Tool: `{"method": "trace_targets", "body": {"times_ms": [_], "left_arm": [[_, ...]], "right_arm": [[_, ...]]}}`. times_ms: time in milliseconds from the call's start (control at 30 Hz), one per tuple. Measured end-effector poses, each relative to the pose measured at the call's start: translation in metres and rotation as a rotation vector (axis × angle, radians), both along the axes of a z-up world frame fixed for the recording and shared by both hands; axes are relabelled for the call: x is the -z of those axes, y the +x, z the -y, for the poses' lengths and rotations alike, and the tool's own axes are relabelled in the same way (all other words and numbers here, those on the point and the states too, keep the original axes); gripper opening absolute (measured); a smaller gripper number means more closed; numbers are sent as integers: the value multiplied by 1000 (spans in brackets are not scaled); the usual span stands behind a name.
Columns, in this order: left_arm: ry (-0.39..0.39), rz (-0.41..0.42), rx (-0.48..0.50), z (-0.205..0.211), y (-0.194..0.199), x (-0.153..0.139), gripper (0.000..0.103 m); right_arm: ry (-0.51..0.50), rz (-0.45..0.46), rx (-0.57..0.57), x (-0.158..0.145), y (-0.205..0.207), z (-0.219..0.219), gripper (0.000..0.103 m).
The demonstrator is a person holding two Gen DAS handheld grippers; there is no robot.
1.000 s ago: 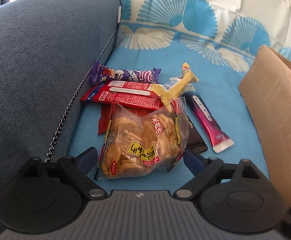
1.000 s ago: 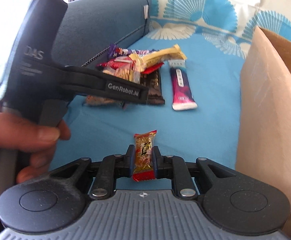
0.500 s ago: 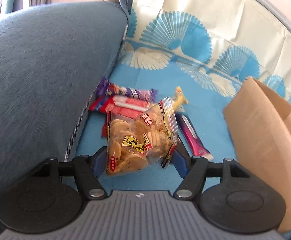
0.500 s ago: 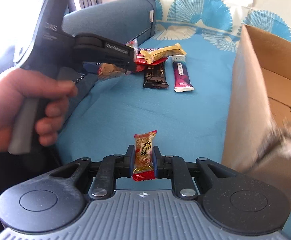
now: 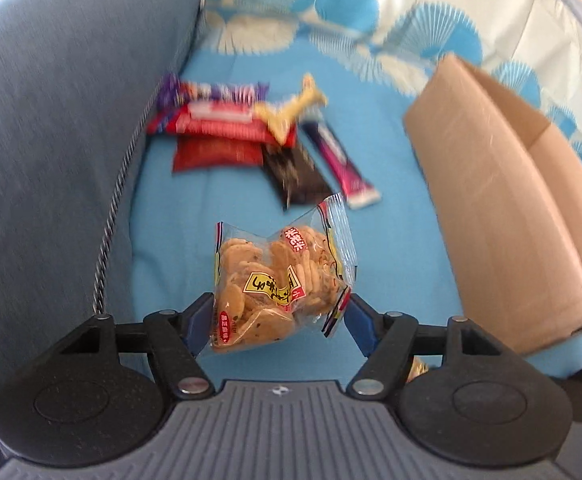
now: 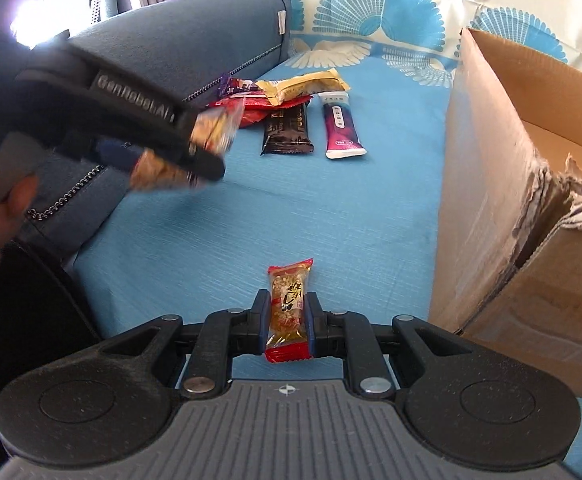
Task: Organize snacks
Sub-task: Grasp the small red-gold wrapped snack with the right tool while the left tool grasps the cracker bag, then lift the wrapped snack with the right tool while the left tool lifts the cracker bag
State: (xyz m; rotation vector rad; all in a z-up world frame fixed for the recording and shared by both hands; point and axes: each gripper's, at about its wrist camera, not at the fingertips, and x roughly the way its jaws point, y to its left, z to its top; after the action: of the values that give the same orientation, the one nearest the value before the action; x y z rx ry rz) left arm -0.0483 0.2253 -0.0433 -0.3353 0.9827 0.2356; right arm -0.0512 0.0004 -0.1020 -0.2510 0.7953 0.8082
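"GenRobot.AI" runs in pale letters along the arm of the left tool (image 6: 195, 148); "DAS" sits on its body. The snack wrappers' print stays unreadable.

Right gripper (image 6: 287, 326) clamped on a small red snack packet (image 6: 288, 310) above the blue sofa cover (image 6: 331, 216), left gripper (image 6: 183, 148) at left holding a blurred cracker bag (image 6: 211, 132), snack bars (image 6: 291, 120) piled near the cover's far left corner, open cardboard box (image 6: 503, 184) along its right edge.
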Motion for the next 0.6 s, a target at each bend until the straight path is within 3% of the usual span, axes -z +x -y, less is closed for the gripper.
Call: {"method": "trace_targets", "body": {"times_ms": [333,600], "left_arm": [[-61,-98,8,0,15,23,86],[-135,-72,-25,-12,13,25,90]], "right_arm": [[4,-30,7,4,7,0,20],[-2,-18,6,5,6,-1,20]]}}
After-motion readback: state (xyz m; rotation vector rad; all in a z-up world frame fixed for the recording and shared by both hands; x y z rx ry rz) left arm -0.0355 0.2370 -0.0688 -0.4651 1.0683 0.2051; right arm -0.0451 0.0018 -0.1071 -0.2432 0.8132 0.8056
